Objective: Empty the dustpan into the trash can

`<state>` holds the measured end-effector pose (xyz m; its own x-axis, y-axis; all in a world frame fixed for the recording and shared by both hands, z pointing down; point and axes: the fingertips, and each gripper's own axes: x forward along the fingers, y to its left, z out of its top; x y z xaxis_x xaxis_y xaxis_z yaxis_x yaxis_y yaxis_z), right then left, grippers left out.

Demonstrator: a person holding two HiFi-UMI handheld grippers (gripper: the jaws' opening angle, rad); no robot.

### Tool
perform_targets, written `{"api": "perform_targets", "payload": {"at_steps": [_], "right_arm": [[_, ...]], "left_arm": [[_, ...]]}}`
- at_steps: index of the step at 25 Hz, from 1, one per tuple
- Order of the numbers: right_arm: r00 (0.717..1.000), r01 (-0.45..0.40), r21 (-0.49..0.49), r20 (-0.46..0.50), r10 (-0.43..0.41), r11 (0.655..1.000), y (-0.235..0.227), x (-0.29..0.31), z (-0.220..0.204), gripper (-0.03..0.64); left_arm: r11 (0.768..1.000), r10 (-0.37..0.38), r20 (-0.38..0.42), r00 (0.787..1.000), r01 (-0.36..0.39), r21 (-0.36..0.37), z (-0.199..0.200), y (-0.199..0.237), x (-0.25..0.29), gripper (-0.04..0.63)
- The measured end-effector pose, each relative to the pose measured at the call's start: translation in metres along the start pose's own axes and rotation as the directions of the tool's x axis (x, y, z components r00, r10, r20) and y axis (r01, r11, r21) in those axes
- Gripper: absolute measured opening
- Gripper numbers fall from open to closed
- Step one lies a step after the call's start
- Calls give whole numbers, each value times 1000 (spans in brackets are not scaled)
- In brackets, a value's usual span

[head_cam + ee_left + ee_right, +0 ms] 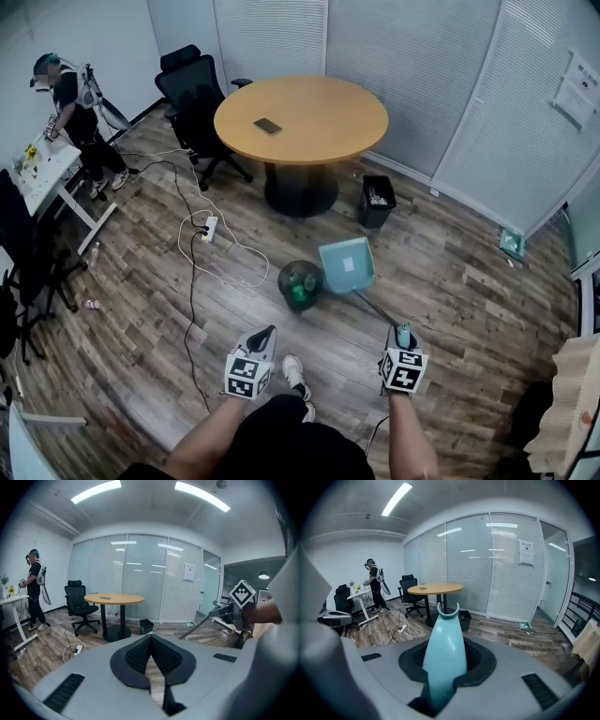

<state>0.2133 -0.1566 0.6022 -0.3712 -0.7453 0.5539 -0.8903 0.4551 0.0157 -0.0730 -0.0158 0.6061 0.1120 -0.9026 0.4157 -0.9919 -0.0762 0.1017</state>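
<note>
Underfoot, plank floor (pixel 469 291); beyond, glass walls (pixel 412 75)

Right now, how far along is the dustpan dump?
Done: right tool is clamped on the dustpan handle. In hand: the pan sits beside the round green bin, not yet over it. Left: move it over and tip. Left tool is shut, empty.

The dark flat thing (pixel 267 126) on the round surface (pixel 328 141) is too small to name. What lies in the black bin (pixel 378 202) and the round trash can (pixel 300 284) is unclear.
</note>
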Motion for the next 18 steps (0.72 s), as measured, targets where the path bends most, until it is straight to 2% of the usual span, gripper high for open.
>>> {"api": "perform_targets", "payload": {"at_steps": [4, 9, 18], "right_arm": [[998, 45, 34, -48, -44, 998, -19, 28, -14, 101], [986, 76, 58, -152, -66, 995, -28, 69, -41, 101], [930, 152, 144, -357, -92, 978, -38, 146, -94, 101]], "left_arm": [[1000, -13, -16, 1000, 13, 12, 1, 2, 22, 11], [1000, -30, -26, 999, 30, -6, 10, 8, 50, 12], [999, -39, -48, 998, 37, -34, 16, 34, 89, 12]]}}
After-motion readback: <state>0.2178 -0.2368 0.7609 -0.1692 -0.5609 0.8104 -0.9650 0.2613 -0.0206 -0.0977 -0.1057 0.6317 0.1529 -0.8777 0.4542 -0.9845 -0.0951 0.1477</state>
